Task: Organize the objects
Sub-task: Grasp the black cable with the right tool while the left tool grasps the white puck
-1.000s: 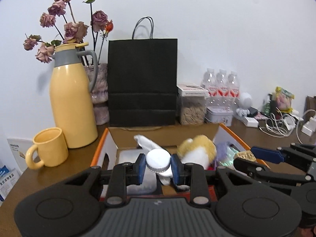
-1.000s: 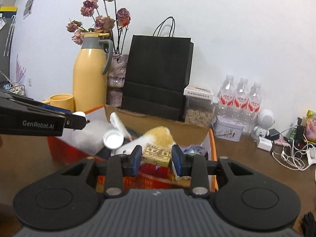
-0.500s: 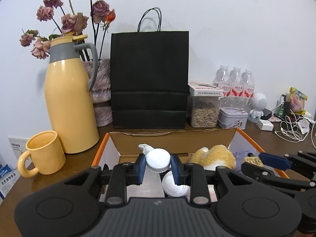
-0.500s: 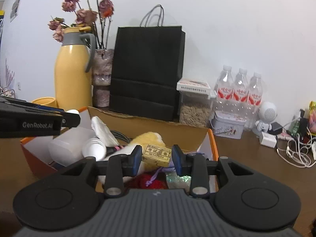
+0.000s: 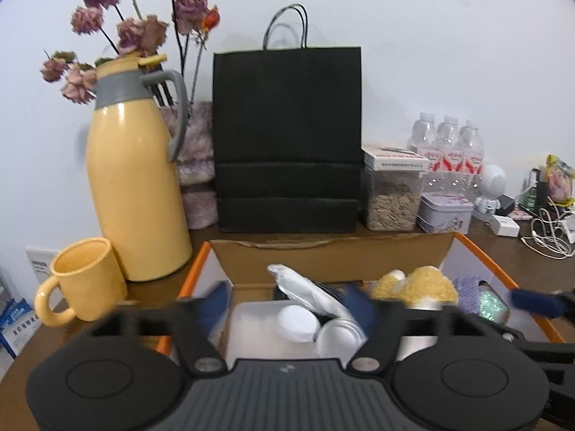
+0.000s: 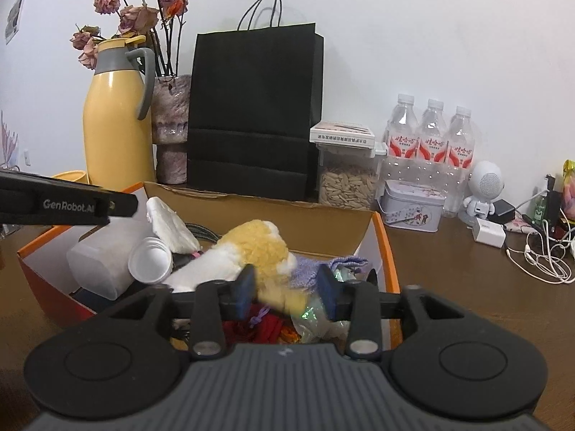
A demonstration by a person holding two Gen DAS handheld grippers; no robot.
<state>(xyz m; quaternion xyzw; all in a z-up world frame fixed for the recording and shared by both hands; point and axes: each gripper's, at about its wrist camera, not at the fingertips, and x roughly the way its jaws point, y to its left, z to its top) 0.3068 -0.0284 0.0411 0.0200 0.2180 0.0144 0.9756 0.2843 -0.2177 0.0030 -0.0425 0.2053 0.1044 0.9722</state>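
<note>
An orange-rimmed cardboard box [image 5: 478, 251] [image 6: 386, 244] sits in front of me, full of items. My left gripper [image 5: 287, 305] is open above it; a white-capped translucent bottle [image 5: 296, 323] [image 6: 107, 258] lies in the box below the jaws. My right gripper [image 6: 285, 287] is open over the box's right part; a blurred yellow block [image 6: 284, 298] is between and below its fingers. A yellow and white plush toy [image 6: 251, 248] [image 5: 417, 285], a white packet [image 5: 305, 287] and a purple cloth [image 6: 309, 269] lie in the box.
A yellow thermos [image 5: 136, 186], yellow mug [image 5: 86, 280], dried flowers in a vase [image 6: 169, 122], black paper bag [image 5: 287, 136], seed jar [image 6: 346, 176], water bottles [image 6: 431, 140], tin [image 6: 411, 206], small white robot speaker [image 6: 483, 186] and cables [image 6: 539, 255] stand behind and right of the box.
Both grippers opened. The left let go of the white-capped bottle, which now lies in the box. The right released the yellow block, which is dropping into the box.
</note>
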